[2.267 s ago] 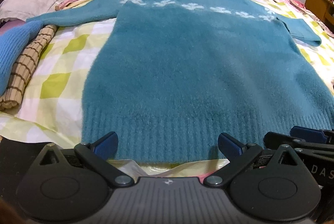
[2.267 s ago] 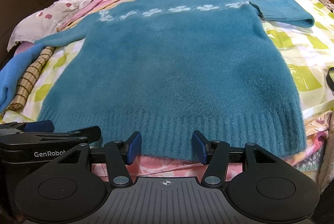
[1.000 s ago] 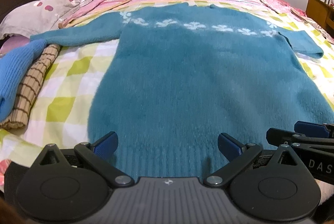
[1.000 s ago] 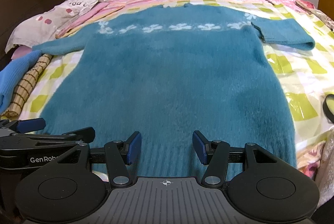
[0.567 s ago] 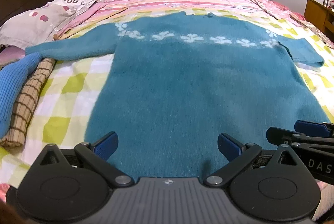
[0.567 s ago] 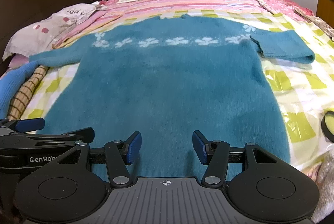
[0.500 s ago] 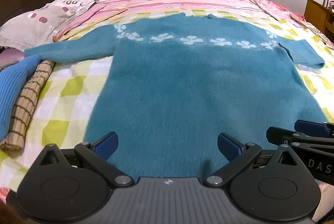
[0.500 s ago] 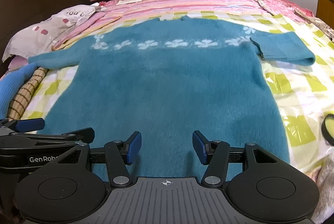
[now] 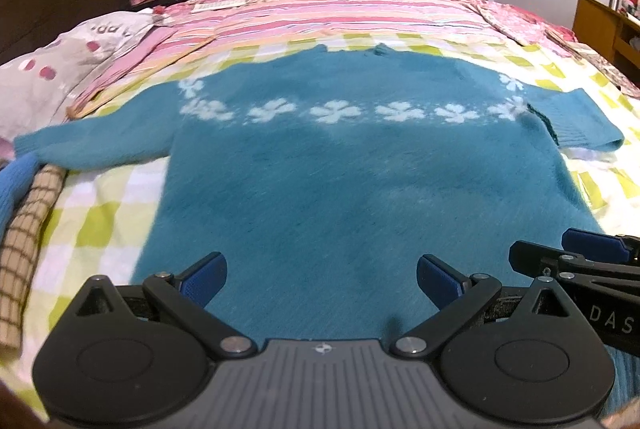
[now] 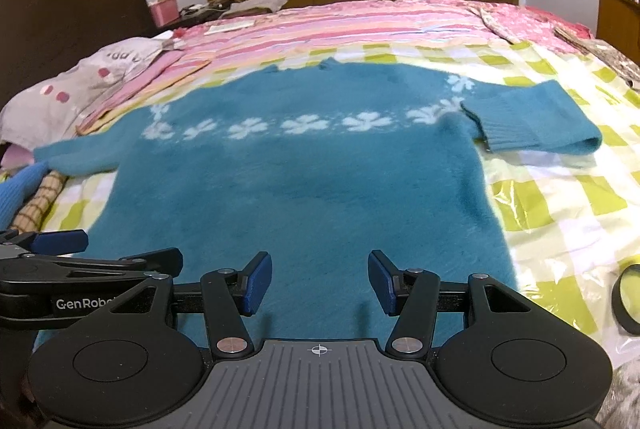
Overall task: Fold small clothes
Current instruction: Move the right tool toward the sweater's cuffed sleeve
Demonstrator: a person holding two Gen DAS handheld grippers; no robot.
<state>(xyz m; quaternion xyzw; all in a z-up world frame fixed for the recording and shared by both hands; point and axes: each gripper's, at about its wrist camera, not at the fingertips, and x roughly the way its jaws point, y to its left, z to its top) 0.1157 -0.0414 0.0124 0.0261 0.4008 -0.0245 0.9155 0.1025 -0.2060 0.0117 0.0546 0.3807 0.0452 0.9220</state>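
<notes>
While spread flat on the yellow-green checked bedspread [image 9: 100,213], teal sweater [image 9: 340,189] fills most of the left wrist view, front up, with a row of white flowers [image 9: 336,111] across the chest. Left gripper [image 9: 320,275] over the lower body of the sweater, blue pads [image 9: 204,277] wide apart, nothing pinched between them; whether the pads touch the knit cannot be told. Left sleeve [image 9: 96,145] stretched out to the left side, right sleeve [image 9: 572,125] folded back on itself, ribbed cuff showing. Beside the left sleeve end, a blue knit [image 9: 12,189] and a brown checked cloth [image 9: 24,245], a spotted pillow [image 9: 52,69] farther back, pink striped bedding [image 9: 340,17] beyond the neckline. Right gripper [image 9: 576,261] at the right edge, seen side-on. From the right wrist view, same sweater [image 10: 300,189] ahead, hem end hidden under the tool. Right gripper [image 10: 320,283] above the lower body, pads [image 10: 256,283] parted with only bare knit showing in the gap, gripping nothing. Left gripper [image 10: 60,249] alongside at the left edge. Folded sleeve [image 10: 532,121] at upper right, clear plastic [image 10: 560,229] on the bedspread [image 10: 580,197] right of the sweater, a black ring [image 10: 628,299] at the far right edge.
</notes>
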